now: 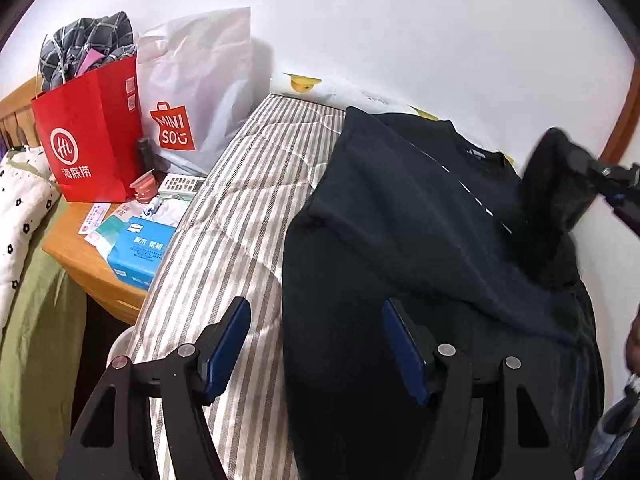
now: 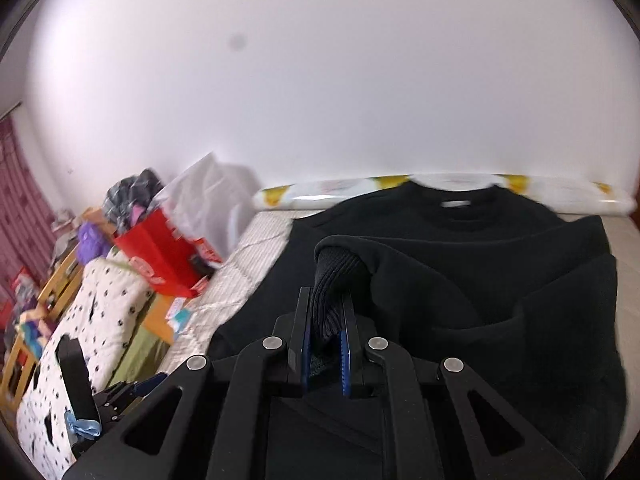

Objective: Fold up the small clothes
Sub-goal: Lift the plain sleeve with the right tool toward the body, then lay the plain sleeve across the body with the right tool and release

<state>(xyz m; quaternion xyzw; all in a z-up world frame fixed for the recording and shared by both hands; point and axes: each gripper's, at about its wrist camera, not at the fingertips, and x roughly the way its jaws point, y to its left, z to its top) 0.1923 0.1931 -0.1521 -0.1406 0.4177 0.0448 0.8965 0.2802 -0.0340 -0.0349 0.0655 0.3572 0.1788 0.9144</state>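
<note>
Right gripper (image 2: 325, 334): jaws narrow, clamped on the ribbed sleeve cuff (image 2: 334, 280) of the black sweatshirt (image 2: 480, 264), cuff lifted above the body of the garment. Left gripper (image 1: 316, 344): jaws wide, nothing between them; its right finger (image 1: 404, 354) is over the sweatshirt's edge, its left finger over the striped mattress (image 1: 240, 216). The sweatshirt lies flat ahead of both grippers, collar (image 2: 454, 204) farthest away. Beyond and left of the left gripper: wooden nightstand (image 1: 76, 256) with a blue tissue pack (image 1: 140, 250), red bag (image 1: 90, 136), white bag (image 1: 196, 80).

Home bedroom, striped mattress (image 1: 240, 216) against white wall, wooden nightstand (image 1: 80, 256) with shopping bags (image 1: 92, 128), floral quilt (image 2: 92, 320)
</note>
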